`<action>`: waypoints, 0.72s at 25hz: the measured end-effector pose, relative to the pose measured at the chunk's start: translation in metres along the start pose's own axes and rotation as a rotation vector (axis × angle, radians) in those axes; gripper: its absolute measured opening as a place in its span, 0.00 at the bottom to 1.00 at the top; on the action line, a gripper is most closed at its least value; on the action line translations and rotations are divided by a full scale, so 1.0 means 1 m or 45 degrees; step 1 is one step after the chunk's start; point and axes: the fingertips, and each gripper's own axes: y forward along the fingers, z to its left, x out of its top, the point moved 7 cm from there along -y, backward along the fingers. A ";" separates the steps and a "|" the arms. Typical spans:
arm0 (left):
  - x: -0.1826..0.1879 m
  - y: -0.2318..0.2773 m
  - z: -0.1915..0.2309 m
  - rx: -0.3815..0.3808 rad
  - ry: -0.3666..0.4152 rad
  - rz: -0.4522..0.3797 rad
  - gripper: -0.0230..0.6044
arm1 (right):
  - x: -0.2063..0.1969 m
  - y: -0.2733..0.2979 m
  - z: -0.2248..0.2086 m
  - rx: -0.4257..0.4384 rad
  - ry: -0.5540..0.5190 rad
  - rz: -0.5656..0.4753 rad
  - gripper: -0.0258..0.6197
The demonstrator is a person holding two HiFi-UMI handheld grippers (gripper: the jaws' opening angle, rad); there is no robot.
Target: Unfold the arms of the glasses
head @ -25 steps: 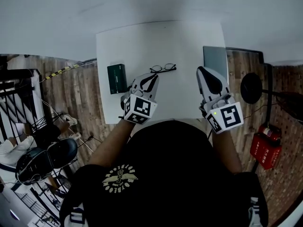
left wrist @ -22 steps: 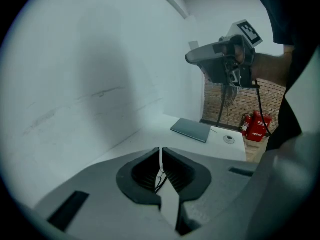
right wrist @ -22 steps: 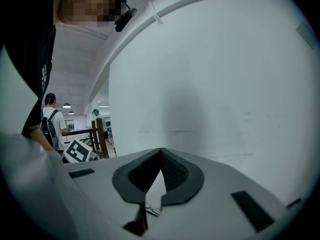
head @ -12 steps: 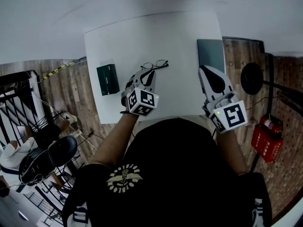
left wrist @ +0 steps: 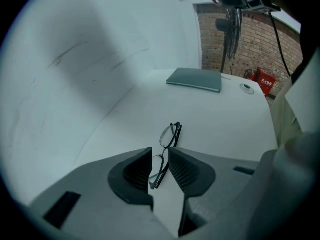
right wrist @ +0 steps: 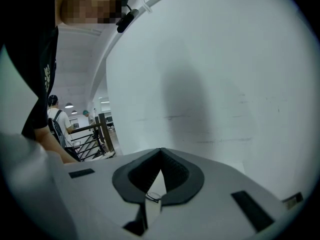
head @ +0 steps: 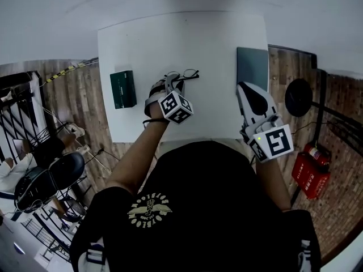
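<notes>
The thin black-framed glasses (head: 188,73) lie folded on the white table (head: 215,38), a little left of its middle. My left gripper (head: 170,80) tilts steeply down right over their near end. In the left gripper view the jaws (left wrist: 160,154) stand a narrow gap apart, the glasses (left wrist: 170,134) running away from them, with the near lens showing in that gap; the pads do not seem to press it. My right gripper (head: 243,86) hovers over the table's right side, well apart from the glasses, its jaws (right wrist: 160,152) shut with nothing held.
A dark green box (head: 122,89) lies near the table's left edge. A flat grey laptop-like slab (head: 252,66) rests at the right edge, just beyond the right gripper. Off the table to the right stand a fan (head: 299,97) and a red extinguisher (head: 309,174).
My left gripper has dropped and tipped steeper, moving forward until its jaws reach the near end of the glasses. The right gripper has sunk only a little.
</notes>
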 end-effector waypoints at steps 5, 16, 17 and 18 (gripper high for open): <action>-0.003 0.021 -0.005 0.014 0.114 0.100 0.17 | -0.002 0.000 -0.002 0.006 0.012 0.003 0.04; -0.002 0.047 -0.007 0.087 0.266 0.145 0.17 | -0.005 -0.007 -0.010 -0.045 0.050 0.003 0.04; -0.002 0.048 -0.007 0.098 0.278 0.141 0.16 | -0.005 -0.008 -0.010 -0.050 0.054 0.002 0.04; -0.003 0.049 -0.006 0.108 0.287 0.136 0.13 | -0.005 -0.008 -0.009 -0.053 0.056 0.000 0.04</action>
